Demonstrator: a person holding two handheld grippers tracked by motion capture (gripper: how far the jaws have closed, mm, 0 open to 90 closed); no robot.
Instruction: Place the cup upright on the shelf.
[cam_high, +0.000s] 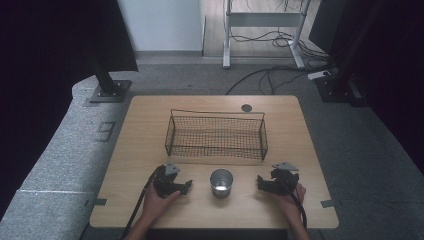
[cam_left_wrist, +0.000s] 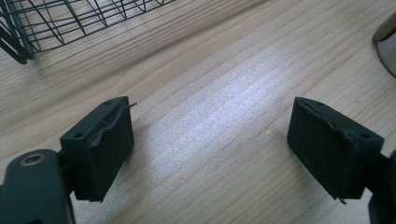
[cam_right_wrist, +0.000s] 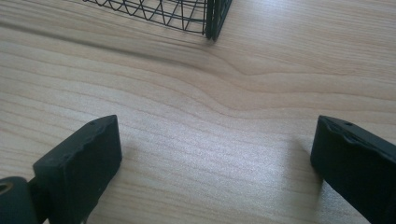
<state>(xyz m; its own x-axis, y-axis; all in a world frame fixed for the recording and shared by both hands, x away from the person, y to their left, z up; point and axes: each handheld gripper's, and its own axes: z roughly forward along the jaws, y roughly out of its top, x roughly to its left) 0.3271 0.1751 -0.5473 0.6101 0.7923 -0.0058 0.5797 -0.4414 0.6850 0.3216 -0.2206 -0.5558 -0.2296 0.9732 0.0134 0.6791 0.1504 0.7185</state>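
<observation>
A shiny metal cup (cam_high: 221, 182) stands upright near the front middle of the wooden table (cam_high: 150, 125); its edge (cam_left_wrist: 386, 44) shows at the right of the left gripper view. Behind it sits a black wire basket (cam_high: 216, 135), which looks empty; corners of the basket (cam_left_wrist: 51, 21) (cam_right_wrist: 187, 11) appear at the top of both gripper views. My left gripper (cam_high: 181, 186) rests left of the cup, open, with bare wood between its jaws (cam_left_wrist: 210, 140). My right gripper (cam_high: 263, 183) rests right of the cup, open, nothing between its jaws (cam_right_wrist: 215, 158).
A small dark round grommet (cam_high: 246, 107) sits at the table's back edge. Black stands (cam_high: 107, 82) (cam_high: 340, 82) flank the table on the grey carpet, with cables (cam_high: 280, 70) and a desk frame (cam_high: 262, 30) behind.
</observation>
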